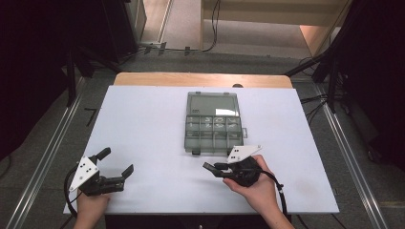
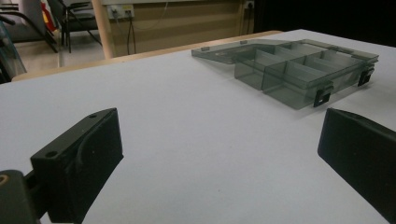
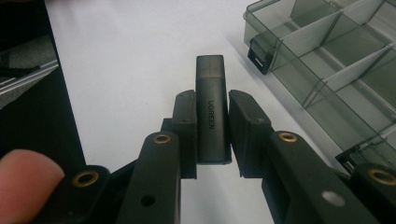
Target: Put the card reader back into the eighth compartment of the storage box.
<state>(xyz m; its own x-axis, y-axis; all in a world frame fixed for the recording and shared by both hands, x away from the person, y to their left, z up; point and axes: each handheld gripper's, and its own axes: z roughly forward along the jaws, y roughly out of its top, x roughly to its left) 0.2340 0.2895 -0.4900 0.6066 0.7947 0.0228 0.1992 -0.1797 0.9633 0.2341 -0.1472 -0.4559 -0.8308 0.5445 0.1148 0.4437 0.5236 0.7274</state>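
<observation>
Held thing: a dark grey UGREEN adapter stick (image 3: 212, 109), a slim rectangular block, clamped between the jaws of the right gripper (image 3: 212, 116).
Long axis: in the right gripper view it runs along the jaws, its far end sticking out past the pads, its near end sitting between them; the lettering reads along its length.
Pointing: in the high view the right gripper (image 1: 210, 168) points toward the table's left, so the stick lies roughly level over the white table top (image 1: 143, 124), just in front of the near edge of the organiser box (image 1: 212, 123).
Organiser box: smoky clear plastic, lying open with its lid (image 1: 212, 103) folded flat away from the person; black latches on the near wall.
Compartments: thin dividers split the tray (image 3: 336, 70) into several cells; small pale things show in the row next to the lid in the high view, too small to name; the cells seen in the gripper views look bare.
Right gripper: clenched on the stick, pads pressing both long sides.
Left gripper (image 1: 117, 164): jaws spread wide with nothing between them, resting low at the table's near left corner, well apart from the box (image 2: 299, 70).
</observation>
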